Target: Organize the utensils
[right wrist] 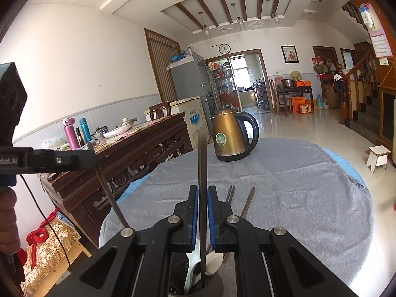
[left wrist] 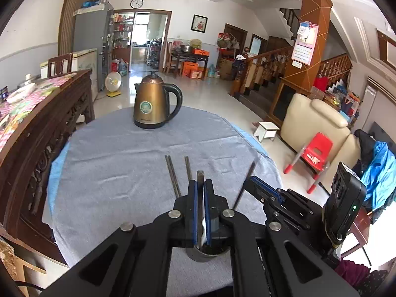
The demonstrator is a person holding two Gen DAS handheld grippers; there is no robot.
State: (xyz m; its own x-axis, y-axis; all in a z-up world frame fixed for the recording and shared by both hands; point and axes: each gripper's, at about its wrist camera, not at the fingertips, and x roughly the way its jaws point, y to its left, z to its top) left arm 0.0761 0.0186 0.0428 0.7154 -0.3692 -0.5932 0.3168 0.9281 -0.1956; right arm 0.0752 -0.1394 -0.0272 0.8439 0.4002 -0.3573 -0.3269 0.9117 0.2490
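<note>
While both grippers are clenching one chopstick each, we are lowering them into the holder (right wrist: pixel 195 289) at bottom centre: left gripper (left wrist: pixel 200 185), right gripper (right wrist: pixel 203 190) (three more chopsticks (left wrist: pixel 173 175) are lying mid-frame on the cloth (left wrist: pixel 111 160)). Next we are likely releasing once the tips are inside the rim.

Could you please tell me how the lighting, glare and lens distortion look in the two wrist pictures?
Left wrist: daylight, sharp; floor glares behind the kettle; strong fisheye bends the wooden table. Right wrist: equally sharp, bright glare on the floor at lower right, dark corners, curved cloth edge.
</note>
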